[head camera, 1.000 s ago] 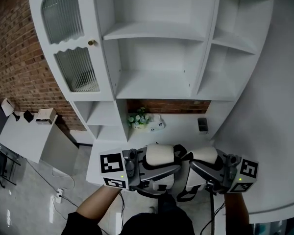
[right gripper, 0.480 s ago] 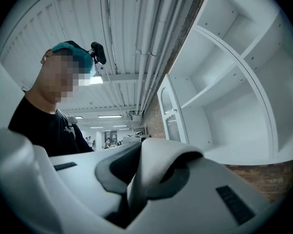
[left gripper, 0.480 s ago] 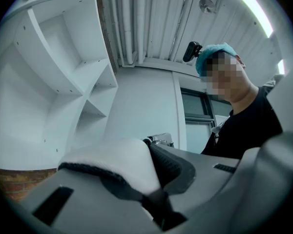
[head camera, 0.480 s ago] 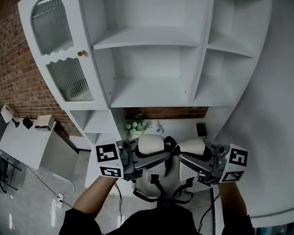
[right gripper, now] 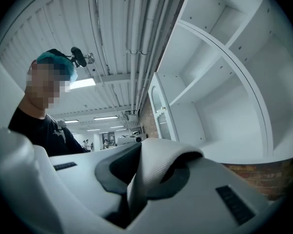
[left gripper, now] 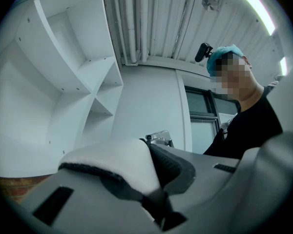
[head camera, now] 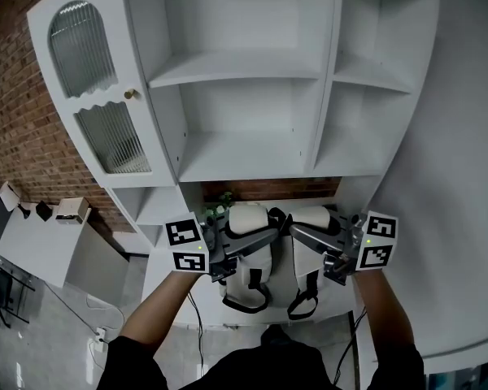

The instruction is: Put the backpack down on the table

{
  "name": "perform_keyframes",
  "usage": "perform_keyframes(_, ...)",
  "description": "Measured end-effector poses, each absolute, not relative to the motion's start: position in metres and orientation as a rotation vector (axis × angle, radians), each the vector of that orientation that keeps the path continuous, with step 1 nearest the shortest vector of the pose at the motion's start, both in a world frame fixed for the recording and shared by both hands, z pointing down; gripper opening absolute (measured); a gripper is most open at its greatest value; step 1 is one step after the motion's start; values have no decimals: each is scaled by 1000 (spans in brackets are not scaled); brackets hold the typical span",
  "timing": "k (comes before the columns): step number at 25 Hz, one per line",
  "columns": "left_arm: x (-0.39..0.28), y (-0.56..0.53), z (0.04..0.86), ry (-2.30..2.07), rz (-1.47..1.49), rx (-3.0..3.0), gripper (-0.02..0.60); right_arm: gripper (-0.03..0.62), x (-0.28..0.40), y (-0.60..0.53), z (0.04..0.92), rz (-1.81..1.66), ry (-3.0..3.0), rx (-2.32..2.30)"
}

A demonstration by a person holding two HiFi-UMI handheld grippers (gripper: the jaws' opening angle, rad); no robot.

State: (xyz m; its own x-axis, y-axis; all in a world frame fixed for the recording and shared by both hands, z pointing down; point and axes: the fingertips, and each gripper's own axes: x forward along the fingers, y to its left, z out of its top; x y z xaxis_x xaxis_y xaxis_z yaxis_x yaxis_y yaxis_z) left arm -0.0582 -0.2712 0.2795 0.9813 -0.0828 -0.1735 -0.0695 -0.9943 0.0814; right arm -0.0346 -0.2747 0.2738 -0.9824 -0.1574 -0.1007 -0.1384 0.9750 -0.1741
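Head view, one white backpack, left gripper and right gripper, fingers clamped on its two straps

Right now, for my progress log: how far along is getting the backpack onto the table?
Done: the pickup, left gripper shut on the left strap, right gripper on the right strap. In hand: the backpack seems to hang from them above the white table under the shelves. Left: lowering it onto the table and letting go.
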Motion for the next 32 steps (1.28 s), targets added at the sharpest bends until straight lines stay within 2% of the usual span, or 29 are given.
perform_keyframes(6, -47, -293, 293, -149, -180, 3081, 58, 48, -23, -312, 280, -342, 2970, -237)
perform_keyframes(11, -28, -322, 293, -200, -176, 3080, 59, 48, -6, -336, 281, -284, 2985, -207)
perform_keyframes(22, -25, -328, 275, -195, -161, 3096, 58, 48, -4, -334, 261, -194, 3005, -191)
perform_keyframes(32, -16, -348, 299, -177, -115, 3070, 59, 48, 8, -352, 284, -245, 3012, -215)
